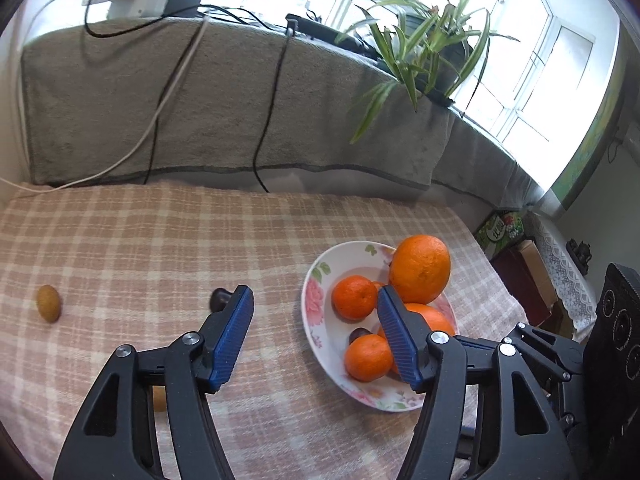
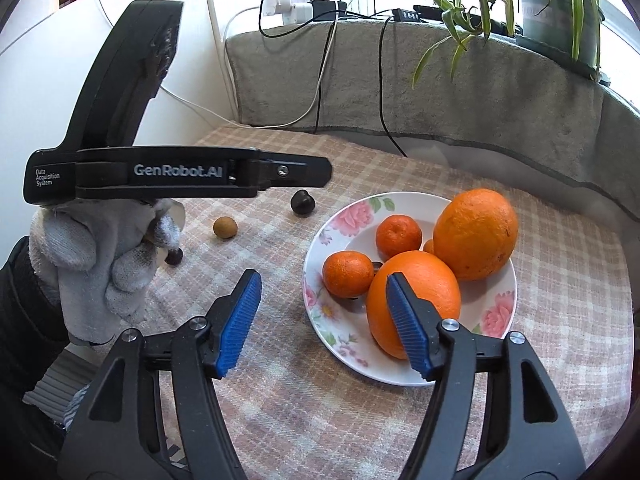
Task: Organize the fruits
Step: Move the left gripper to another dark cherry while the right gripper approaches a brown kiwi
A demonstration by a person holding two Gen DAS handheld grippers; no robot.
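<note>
A floral plate [image 2: 352, 208] [image 1: 316, 312] on the checked cloth holds two big oranges [image 2: 476, 232] [image 2: 416, 292] and two mandarins [image 2: 399, 236] [image 2: 347, 273]; a small dark fruit [image 1: 359, 334] lies among them. On the cloth left of the plate lie a dark chestnut-like fruit [image 2: 302, 201] [image 1: 219, 298], a small tan fruit [image 2: 225, 227] [image 1: 49, 303] and another dark one [image 2: 174, 256]. My left gripper [image 1: 316, 332] is open and empty, hovering left of the plate. My right gripper [image 2: 322, 316] is open and empty at the plate's near-left rim.
The left gripper's body [image 2: 176, 176] and gloved hand [image 2: 100, 256] fill the left of the right wrist view. A grey towel-covered ledge [image 1: 200, 112] with cables, chargers and a potted plant [image 1: 424, 48] backs the table. Boxes [image 1: 520, 272] stand beyond the right edge.
</note>
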